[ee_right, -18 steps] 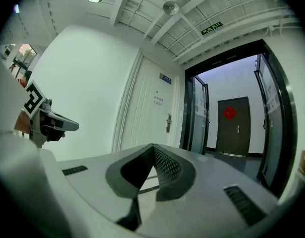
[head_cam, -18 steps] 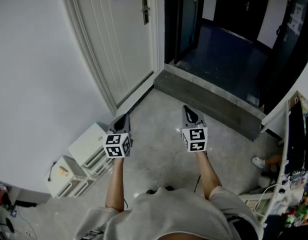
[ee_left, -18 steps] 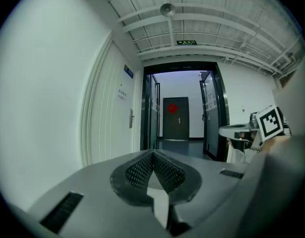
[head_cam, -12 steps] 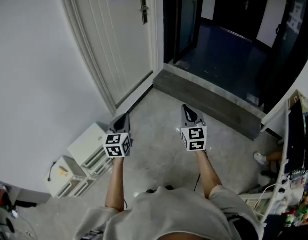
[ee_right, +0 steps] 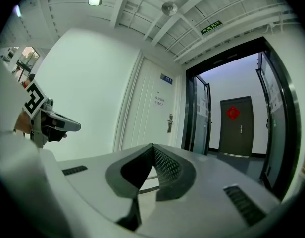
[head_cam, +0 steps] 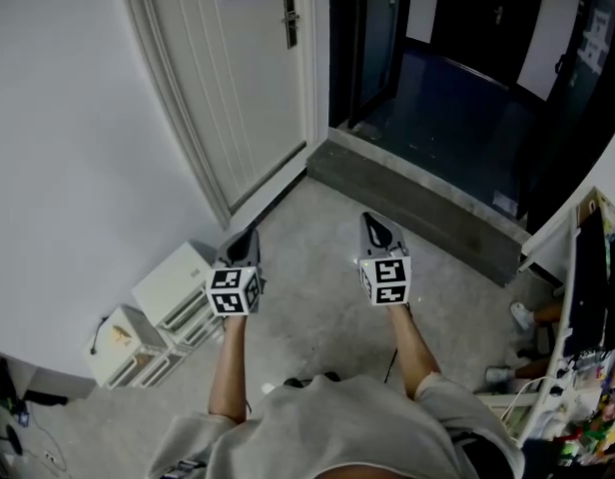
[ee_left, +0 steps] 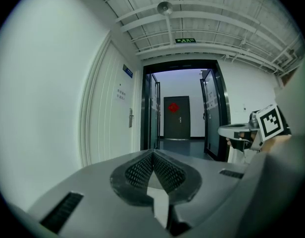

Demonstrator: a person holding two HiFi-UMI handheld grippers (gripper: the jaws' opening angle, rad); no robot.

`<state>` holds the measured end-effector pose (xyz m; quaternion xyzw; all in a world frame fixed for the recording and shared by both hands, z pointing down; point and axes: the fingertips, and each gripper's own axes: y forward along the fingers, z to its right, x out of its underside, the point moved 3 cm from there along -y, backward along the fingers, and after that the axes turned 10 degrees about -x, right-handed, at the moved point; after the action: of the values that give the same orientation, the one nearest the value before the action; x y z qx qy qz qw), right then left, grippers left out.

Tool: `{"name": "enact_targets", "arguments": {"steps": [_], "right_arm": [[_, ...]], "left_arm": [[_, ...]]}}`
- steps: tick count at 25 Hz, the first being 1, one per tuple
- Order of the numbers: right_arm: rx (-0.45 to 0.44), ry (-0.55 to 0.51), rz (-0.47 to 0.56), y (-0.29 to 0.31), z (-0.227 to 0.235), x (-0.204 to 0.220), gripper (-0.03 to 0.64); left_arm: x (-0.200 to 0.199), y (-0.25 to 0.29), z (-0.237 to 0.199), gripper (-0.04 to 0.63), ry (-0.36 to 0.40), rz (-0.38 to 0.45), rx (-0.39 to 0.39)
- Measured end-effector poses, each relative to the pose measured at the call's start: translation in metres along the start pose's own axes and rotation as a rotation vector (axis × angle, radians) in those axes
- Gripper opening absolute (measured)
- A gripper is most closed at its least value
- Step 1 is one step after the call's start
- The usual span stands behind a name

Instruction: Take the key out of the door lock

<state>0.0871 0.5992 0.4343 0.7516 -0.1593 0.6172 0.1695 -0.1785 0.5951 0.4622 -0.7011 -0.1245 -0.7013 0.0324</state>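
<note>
- Head view: the person stands well back from the white panelled door [head_cam: 238,78]. Its dark metal lock plate [head_cam: 290,20] sits far ahead, near the door's edge. The key there is too small to make out.
- The left claw [head_cam: 250,234] and the right claw [head_cam: 373,222] are held out side by side over the grey concrete floor [head_cam: 307,257]. Both are pinched closed, with nothing between their jaws.
- As I judge it, a claw that arrives closed would knock the key instead of taking it.
- A shallow pinch could let the key slip and drop, and pulling it off its release angle could jam it.
- The white drawer units [head_cam: 173,287] by the wall lie near the way to the door and could catch a foot.
</note>
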Motion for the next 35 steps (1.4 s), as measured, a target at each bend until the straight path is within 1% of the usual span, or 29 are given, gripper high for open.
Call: {"name": "enact_targets", "arguments": {"steps": [8, 14, 21, 29, 35], "right_arm": [[-0.032, -0.005, 0.006, -0.005, 0.031, 0.006, 0.023], [-0.036, 0.0, 0.007, -0.005, 0.046, 0.015, 0.023], [-0.032, 0.008, 0.008, 0.012, 0.059, 0.023, 0.023], [-0.027, 0.0, -0.01, 0.073, 0.07, 0.032, 0.023], [-0.01, -0.002, -0.024, 0.143, 0.09, 0.034, 0.023]], "left_arm": [[-0.004, 0.014, 0.031, 0.018, 0.007, 0.008, -0.017], [0.001, 0.026, 0.05, 0.018, 0.014, -0.007, -0.005], [-0.002, 0.053, 0.054, 0.018, 0.03, -0.003, 0.009], [-0.006, 0.113, 0.033, 0.018, 0.025, -0.005, 0.031], [-0.019, 0.189, 0.006, 0.018, 0.028, -0.001, 0.067]]}}
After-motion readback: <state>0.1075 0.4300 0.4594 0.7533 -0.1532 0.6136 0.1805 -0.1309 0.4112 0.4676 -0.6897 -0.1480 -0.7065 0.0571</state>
